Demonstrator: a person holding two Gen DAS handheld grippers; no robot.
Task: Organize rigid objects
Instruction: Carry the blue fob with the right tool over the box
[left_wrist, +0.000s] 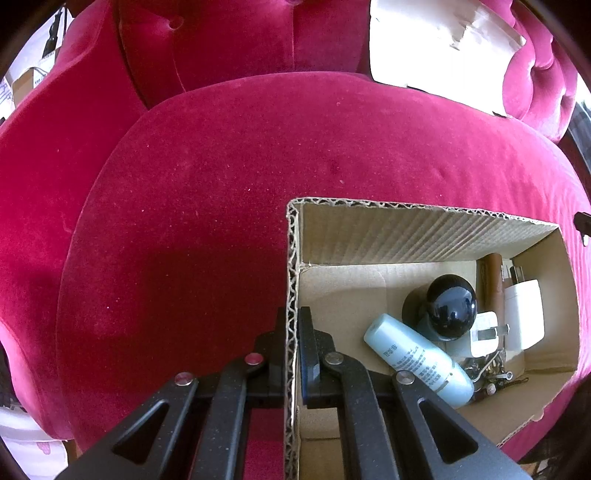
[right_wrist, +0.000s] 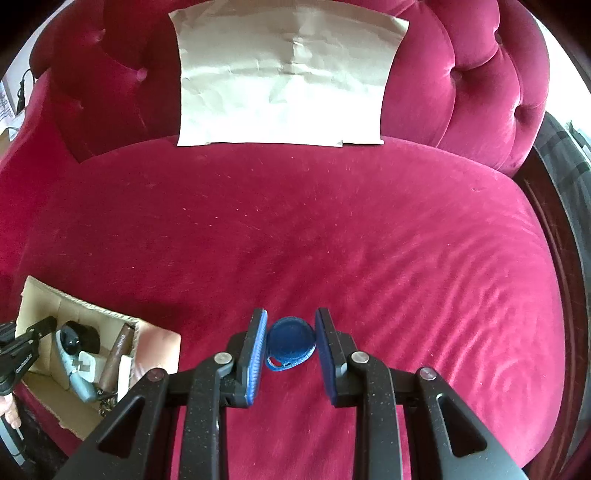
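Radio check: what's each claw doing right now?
Left gripper clamped on cardboard box wall. Right gripper holds blue round tag. Sofa ahead clear.

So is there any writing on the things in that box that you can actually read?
Pale blue bottle: several lines of dark print run along its side, too small and blurred to read.
Papers at the far left edge: blue marks, not legible.
Left gripper: small white lettering on its arm, too blurred to read.
Cardboard box, white charger, black ball, blue fob: no text visible.

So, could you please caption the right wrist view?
Right gripper holding a blue key fob above the red sofa.
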